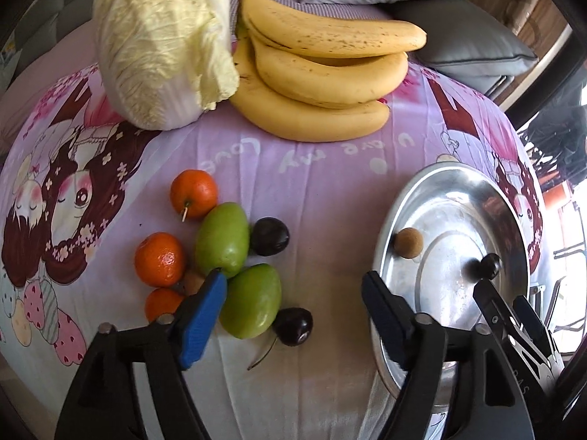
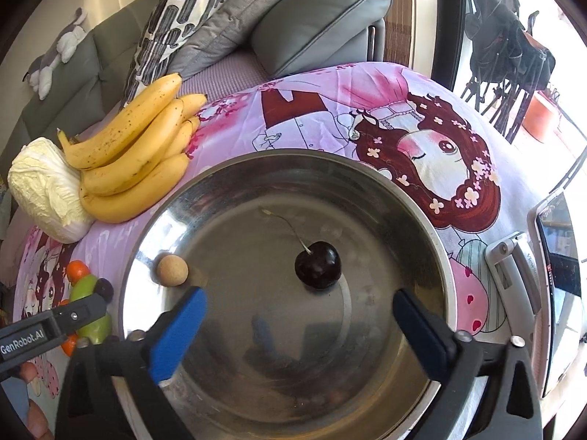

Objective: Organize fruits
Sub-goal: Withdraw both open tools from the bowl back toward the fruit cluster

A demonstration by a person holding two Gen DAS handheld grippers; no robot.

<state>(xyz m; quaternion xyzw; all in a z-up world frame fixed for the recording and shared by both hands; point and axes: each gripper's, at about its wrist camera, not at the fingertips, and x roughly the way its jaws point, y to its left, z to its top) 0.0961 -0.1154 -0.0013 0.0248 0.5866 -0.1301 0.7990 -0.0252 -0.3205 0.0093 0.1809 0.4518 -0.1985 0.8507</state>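
Right wrist view: you are holding your right gripper (image 2: 297, 315) wide above the steel plate (image 2: 367, 179), cherry (image 2: 317, 264) resting free; your left gripper (image 1: 290, 293) is gaping, empty, near the loose fruit.

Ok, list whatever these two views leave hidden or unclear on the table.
- Third orange, left wrist view: partly covered by the left claw.
- Small brown fruit, same view: mostly behind that claw's blue finger; kind unclear.
- Metal plate, left wrist view: near rim hidden by the claw's right finger.
- Fruit pile, right wrist view: blocked by the left claw and cut by the edge.
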